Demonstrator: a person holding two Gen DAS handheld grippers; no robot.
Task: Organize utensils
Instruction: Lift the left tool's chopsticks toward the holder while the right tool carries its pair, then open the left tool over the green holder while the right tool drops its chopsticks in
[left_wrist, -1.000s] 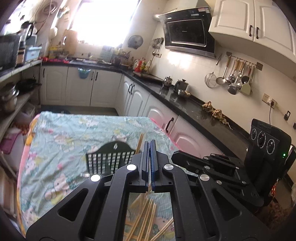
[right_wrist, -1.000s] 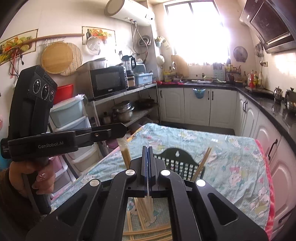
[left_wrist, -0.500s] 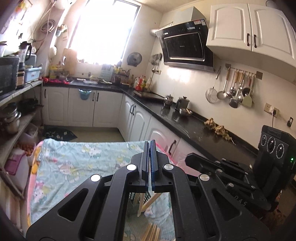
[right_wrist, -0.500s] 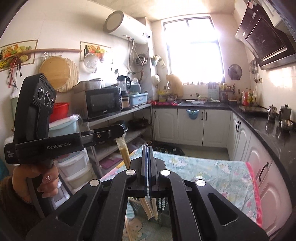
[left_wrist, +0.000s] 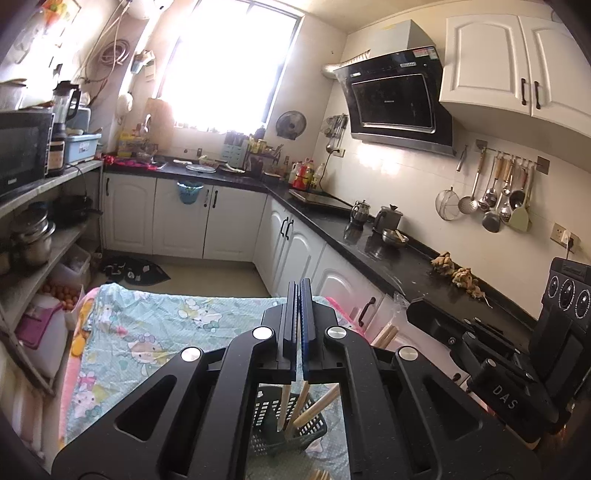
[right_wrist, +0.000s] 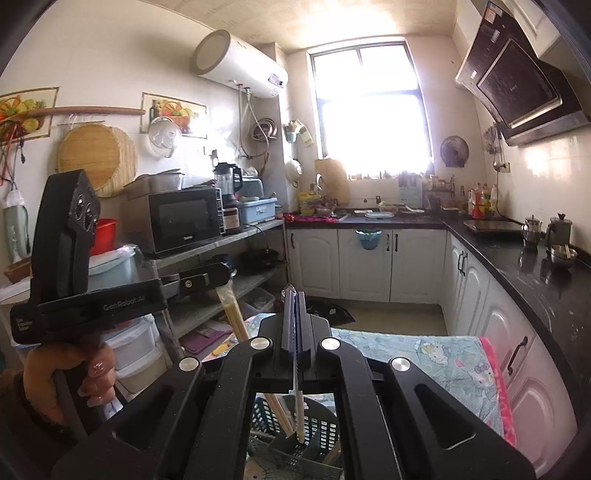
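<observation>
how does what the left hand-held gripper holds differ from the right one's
The left hand-held gripper pinches a yellowish chopstick bundle in a clear sleeve, slanting; the right hand-held gripper pinches a thin pale stick hanging almost straight. The bundle looks thicker than the stick. Both are shut on their loads, which reach down toward the dark basket.

In the right wrist view, white lettering "GenRobot.AI" runs along the black plastic arm of the left gripper (right_wrist: 225, 275), at nine o'clock of the frame. In the left wrist view, pale letters "DAS" stand on the black plastic body of the right gripper (left_wrist: 400, 306), at four o'clock. Other labels are too small to read
</observation>
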